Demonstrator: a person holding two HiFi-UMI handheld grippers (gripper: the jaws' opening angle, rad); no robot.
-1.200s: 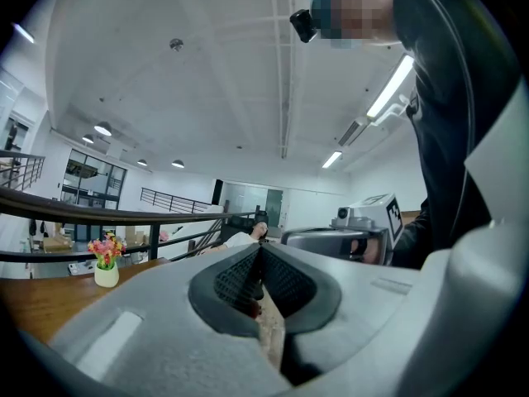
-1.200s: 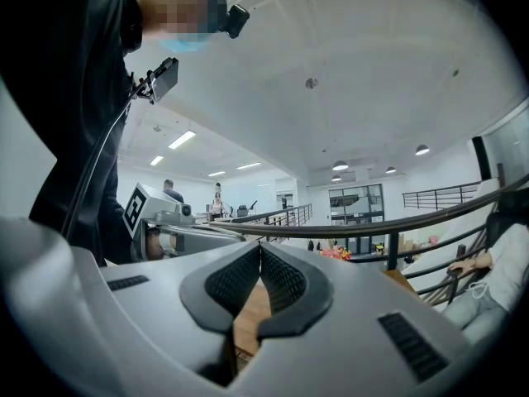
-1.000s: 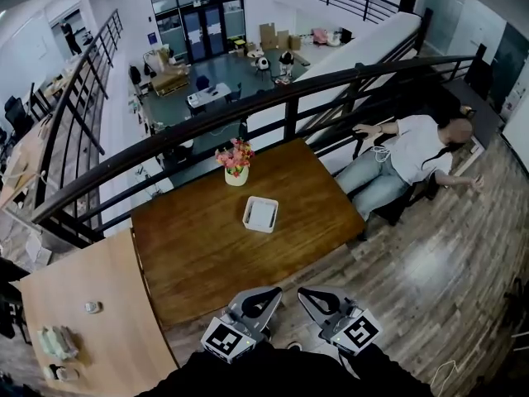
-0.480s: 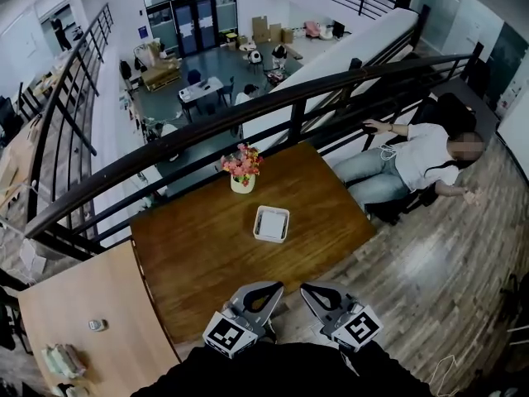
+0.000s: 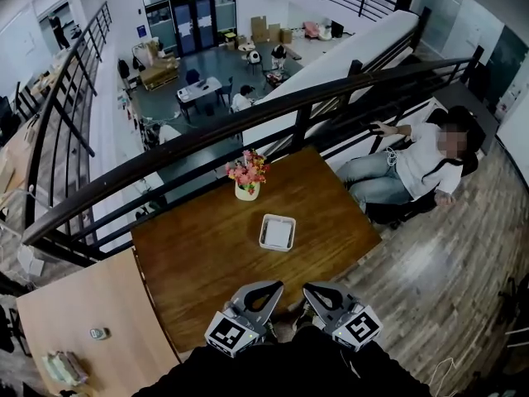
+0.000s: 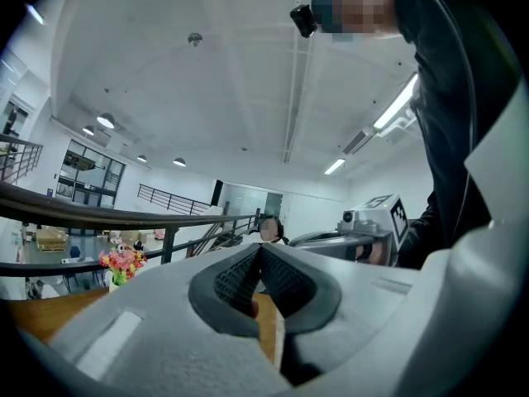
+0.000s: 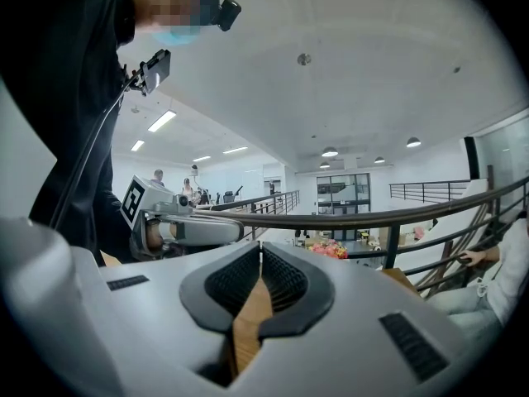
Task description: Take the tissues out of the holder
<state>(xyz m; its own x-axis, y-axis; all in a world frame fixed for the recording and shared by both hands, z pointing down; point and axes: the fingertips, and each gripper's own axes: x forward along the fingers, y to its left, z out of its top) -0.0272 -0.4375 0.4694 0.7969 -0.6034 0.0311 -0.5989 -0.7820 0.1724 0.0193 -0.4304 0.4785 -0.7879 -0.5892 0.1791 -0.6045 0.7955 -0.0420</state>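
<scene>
Right now it's the approach step. Nearest, the left gripper (image 5: 266,292) and right gripper (image 5: 317,293) are held low at the table (image 5: 190,263) edge, both pinched closed with nothing in them. The tissue holder (image 5: 277,231) lies mid-table, well apart from both, tissues apparently still inside. A flower vase (image 5: 247,187) stands beyond, by the railing (image 5: 248,122). Next: reach forward, open one gripper, pinch the top tissue. Versus a second ago, the holder sits nearer the grippers; jaws unchanged.
</scene>
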